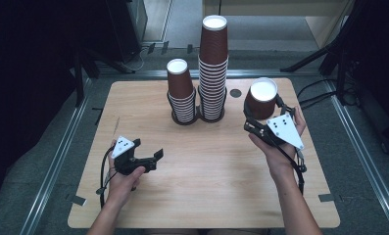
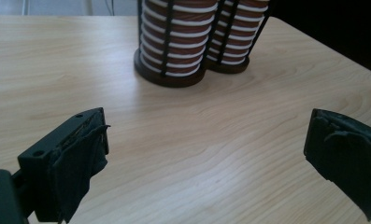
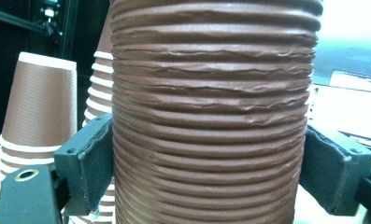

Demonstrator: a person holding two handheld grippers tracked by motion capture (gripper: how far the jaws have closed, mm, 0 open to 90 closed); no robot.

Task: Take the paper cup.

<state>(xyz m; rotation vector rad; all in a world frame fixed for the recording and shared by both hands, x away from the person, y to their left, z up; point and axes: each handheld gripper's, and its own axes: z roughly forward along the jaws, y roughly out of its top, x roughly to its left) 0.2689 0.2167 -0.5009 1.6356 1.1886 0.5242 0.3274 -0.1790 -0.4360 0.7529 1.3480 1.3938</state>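
Here the right claw (image 1: 258,119) was clamped on a brown paper cup (image 1: 261,99), turned upside down so its white bottom faced up, at the far right of the wooden bench (image 1: 206,196). In the right gripper view the cup's ribbed wall (image 3: 211,126) sat between the two black jaws, and both pads pressed against its sides. The high view did not settle whether the cup rested on the bench or hung just above it. The person's right hand (image 1: 280,147) gripped that tool from the near side, with the grey three-cornered plate on top.

The left claw (image 1: 155,159) stood wide apart with nothing between its jaws (only bare wood showed between them in the left gripper view). It sat at the near left of the bench, well apart from the held cup, and pointed toward the right and far side, in the left hand (image 1: 123,178).

Two stacks of the same upside-down cups stood side by side at the far middle of the bench, each in a black wire holder. The shorter stack (image 1: 181,90) was on the left, and the taller stack (image 1: 213,68) touched or nearly touched it on the right. The held cup was to the right of the taller stack, near it but apart. A small dark round spot (image 1: 235,93) lay on the bench between them.
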